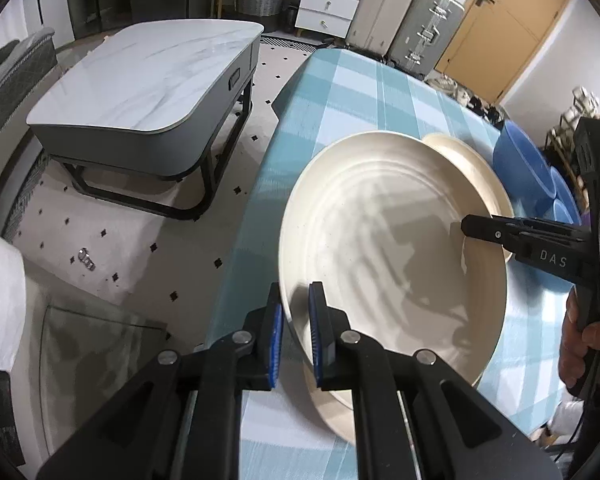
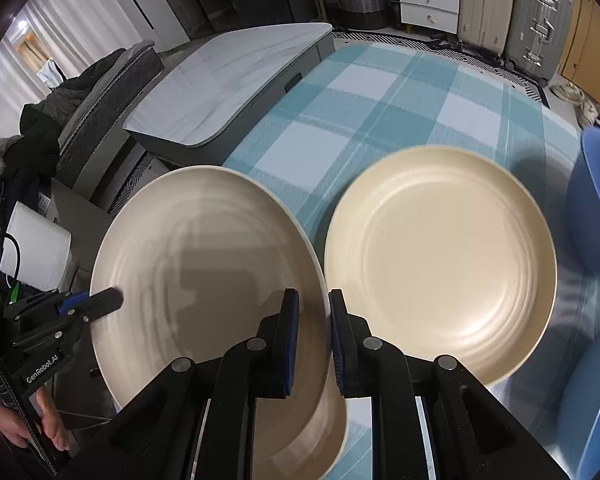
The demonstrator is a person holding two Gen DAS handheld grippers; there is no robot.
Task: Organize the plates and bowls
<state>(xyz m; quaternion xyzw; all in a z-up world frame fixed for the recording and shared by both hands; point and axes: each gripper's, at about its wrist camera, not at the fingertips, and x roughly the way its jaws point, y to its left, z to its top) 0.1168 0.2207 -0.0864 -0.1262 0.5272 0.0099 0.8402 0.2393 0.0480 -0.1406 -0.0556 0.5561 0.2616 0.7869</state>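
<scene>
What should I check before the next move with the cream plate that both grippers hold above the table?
1. Left gripper clamps the held plate at its rim: ok.
2. Right gripper clamps the opposite rim: ok.
3. Held plate is clear of the tablecloth: ok, it is lifted and tilted.
4. Second cream plate lies flat and empty, free to receive it: ok.
5. Blue bowl stays aside of the path: cannot tell.
</scene>
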